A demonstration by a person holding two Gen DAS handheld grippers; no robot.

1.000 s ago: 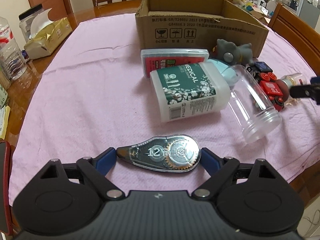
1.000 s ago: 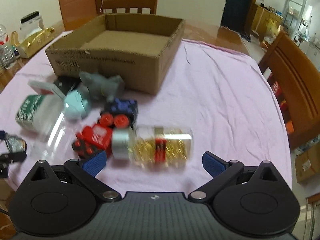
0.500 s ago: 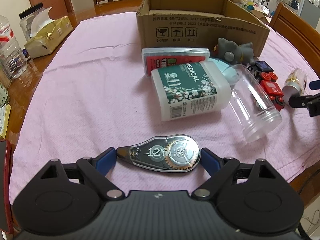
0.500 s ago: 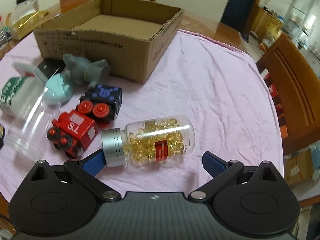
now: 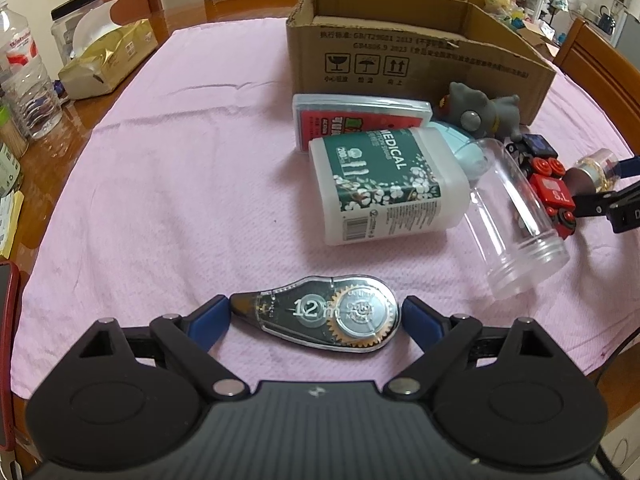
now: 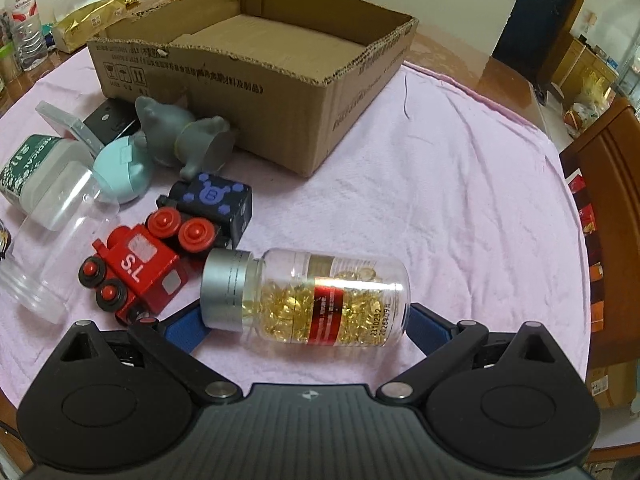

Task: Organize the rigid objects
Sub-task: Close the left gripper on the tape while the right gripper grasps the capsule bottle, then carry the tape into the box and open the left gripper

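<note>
My left gripper (image 5: 316,316) is open, its blue pads on either side of a clear correction tape dispenser (image 5: 324,314) lying on the pink cloth. My right gripper (image 6: 304,320) is open around a capsule bottle (image 6: 308,296) with a silver cap, lying on its side; the pads sit at its two ends. An open, empty cardboard box (image 6: 256,60) stands behind. A red toy train (image 6: 136,268), a black cube (image 6: 216,204), a grey toy (image 6: 180,136), a clear jar (image 5: 516,224) and a white MEDICAL bottle (image 5: 384,188) lie between the grippers.
A red flat case (image 5: 360,120) lies before the box (image 5: 400,52). A gold tissue pack (image 5: 104,60) and a water bottle (image 5: 24,80) stand at the left table edge. Wooden chairs (image 6: 608,184) surround the table. A teal round case (image 6: 124,168) lies by the grey toy.
My right gripper has moved down and forward onto the capsule bottle, so it now lies between the pads. My left gripper has stayed at the tape dispenser.
</note>
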